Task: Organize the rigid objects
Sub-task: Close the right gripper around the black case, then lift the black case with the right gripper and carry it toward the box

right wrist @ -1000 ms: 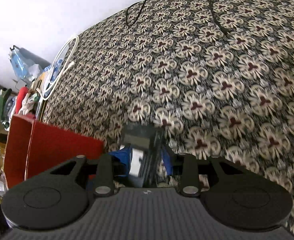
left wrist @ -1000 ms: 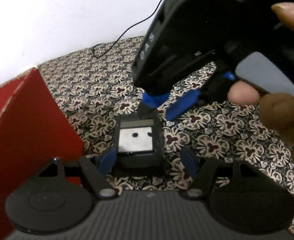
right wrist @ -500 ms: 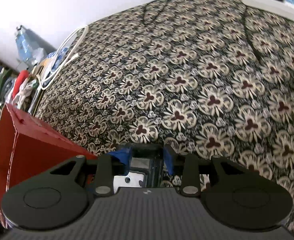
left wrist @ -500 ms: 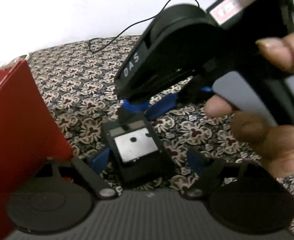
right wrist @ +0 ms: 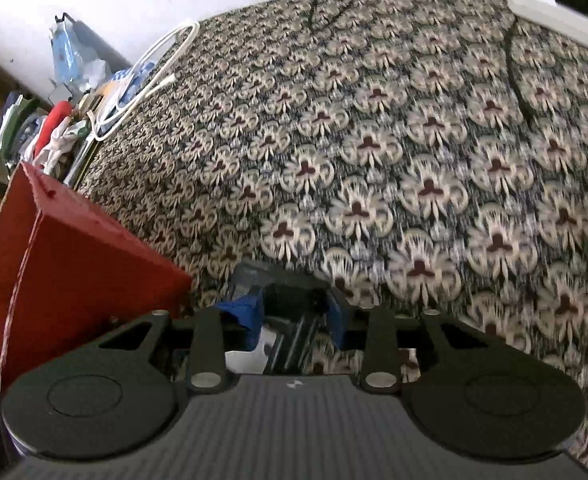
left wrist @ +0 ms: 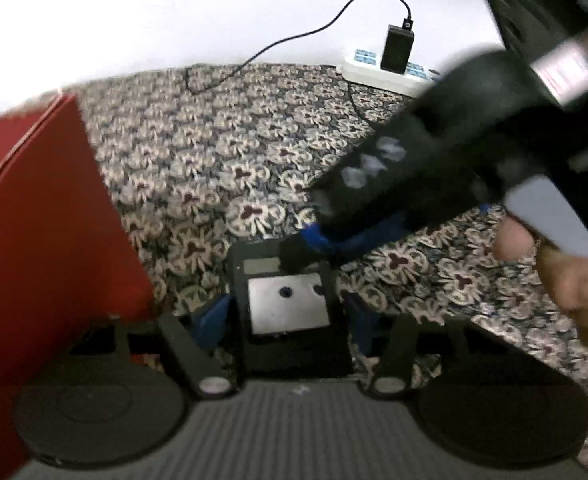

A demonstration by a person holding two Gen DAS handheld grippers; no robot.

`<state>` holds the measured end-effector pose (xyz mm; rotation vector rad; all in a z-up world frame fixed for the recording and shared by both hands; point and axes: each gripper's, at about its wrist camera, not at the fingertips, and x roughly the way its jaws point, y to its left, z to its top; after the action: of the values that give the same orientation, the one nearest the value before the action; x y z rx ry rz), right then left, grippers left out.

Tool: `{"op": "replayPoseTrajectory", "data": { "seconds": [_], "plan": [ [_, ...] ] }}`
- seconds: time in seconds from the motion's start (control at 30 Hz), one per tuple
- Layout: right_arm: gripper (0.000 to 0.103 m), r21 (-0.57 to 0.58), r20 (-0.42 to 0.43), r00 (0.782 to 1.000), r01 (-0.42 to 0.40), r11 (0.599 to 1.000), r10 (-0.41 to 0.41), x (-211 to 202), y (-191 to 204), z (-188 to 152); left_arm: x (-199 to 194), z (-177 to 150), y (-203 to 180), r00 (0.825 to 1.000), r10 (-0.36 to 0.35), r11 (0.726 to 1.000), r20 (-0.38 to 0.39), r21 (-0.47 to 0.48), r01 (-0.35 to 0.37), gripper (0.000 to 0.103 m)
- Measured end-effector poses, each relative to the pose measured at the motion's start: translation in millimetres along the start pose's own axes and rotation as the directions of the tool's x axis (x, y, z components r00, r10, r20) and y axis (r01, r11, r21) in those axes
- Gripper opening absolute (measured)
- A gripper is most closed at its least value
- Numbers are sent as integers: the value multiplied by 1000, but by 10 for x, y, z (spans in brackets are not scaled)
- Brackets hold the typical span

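Note:
A black block with a silver plate on top lies on the flower-patterned cloth. My left gripper straddles its near end; the jaws are closing and both blue pads meet its sides with no gap showing. My right gripper comes down from the upper right, held by a hand, and pinches the block's far end. In the right wrist view the right gripper is shut on the dark block. The picture there is blurred.
A red open box stands just left of the block, its corner close to my right fingers. A white power strip with a black charger and cable lies at the back. A white cable and clutter lie at the cloth's left edge.
The left jaws widened, then narrowed onto the block's sides. The right gripper swung up and to the right in the left wrist view, uncovering the power strip. The right view has rolled.

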<state>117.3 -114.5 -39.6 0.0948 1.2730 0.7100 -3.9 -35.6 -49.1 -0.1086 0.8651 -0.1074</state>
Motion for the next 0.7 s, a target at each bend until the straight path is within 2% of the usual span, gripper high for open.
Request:
{"op": "replayPoseTrajectory", "data": {
  "seconds": [0.17, 0.27, 0.47, 0.7],
  "plan": [
    [16, 78, -9, 998, -53, 996, 54, -118, -89, -276, -141, -171, -108, 1000, -12, 999, -13, 29, 12, 51],
    [16, 77, -16, 999, -51, 996, 52, -214, -34, -490, -266, -295, -136, 999, -35, 998, -37, 41, 37, 51],
    [15, 138, -25, 990, -133, 981, 138, -406, 47, -985, -587, -646, -173, 994, -73, 993, -78, 84, 79, 51],
    [15, 167, -18, 988, -147, 975, 152, -466, 283, -1558, -918, -1012, -143, 989, -91, 990, -113, 102, 102, 51]
  ]
}}
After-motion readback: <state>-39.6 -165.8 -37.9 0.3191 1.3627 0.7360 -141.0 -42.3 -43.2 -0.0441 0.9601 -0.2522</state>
